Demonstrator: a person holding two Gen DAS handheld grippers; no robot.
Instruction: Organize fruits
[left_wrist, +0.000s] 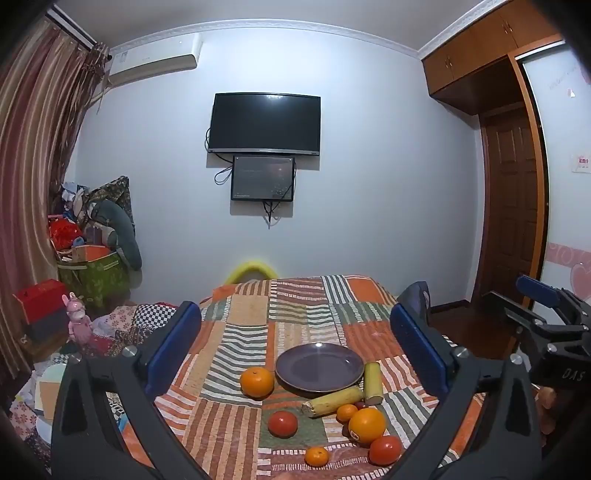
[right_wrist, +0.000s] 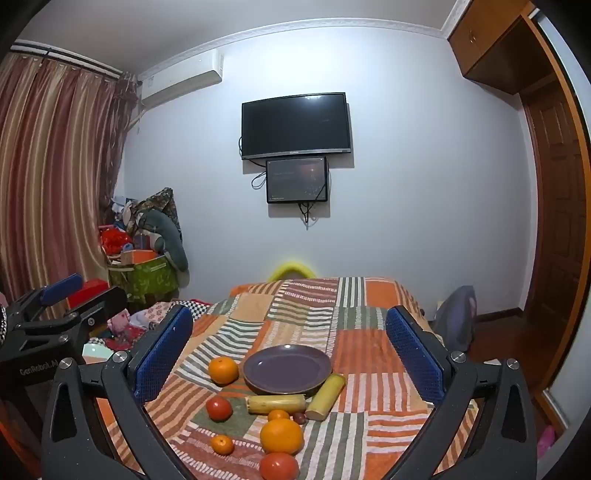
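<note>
An empty purple plate (left_wrist: 320, 366) (right_wrist: 287, 369) rests on the patchwork bedspread (left_wrist: 236, 343) (right_wrist: 369, 354). Around it lie an orange (left_wrist: 257, 381) (right_wrist: 223, 370), two yellow-green cane pieces (left_wrist: 332, 401) (left_wrist: 373, 382) (right_wrist: 276, 403) (right_wrist: 326, 396), two tomatoes (left_wrist: 282, 424) (left_wrist: 385, 449) (right_wrist: 219, 408) (right_wrist: 279, 466), a large stickered orange (left_wrist: 366, 425) (right_wrist: 281, 435), two small mandarins (left_wrist: 316, 456) (left_wrist: 347, 412) (right_wrist: 222, 444) (right_wrist: 278, 415) and a small dark red fruit (right_wrist: 300, 417). My left gripper (left_wrist: 295, 347) and my right gripper (right_wrist: 290, 349) hover open above the fruit, holding nothing. Each shows at the other view's edge.
The bed runs toward a white wall with a TV (left_wrist: 264, 123). A cluttered pile with a green box (left_wrist: 94, 275) and a pink toy (left_wrist: 78, 318) stands at the left by the curtain (left_wrist: 26, 166). A wooden door (left_wrist: 511, 206) and dark floor are to the right.
</note>
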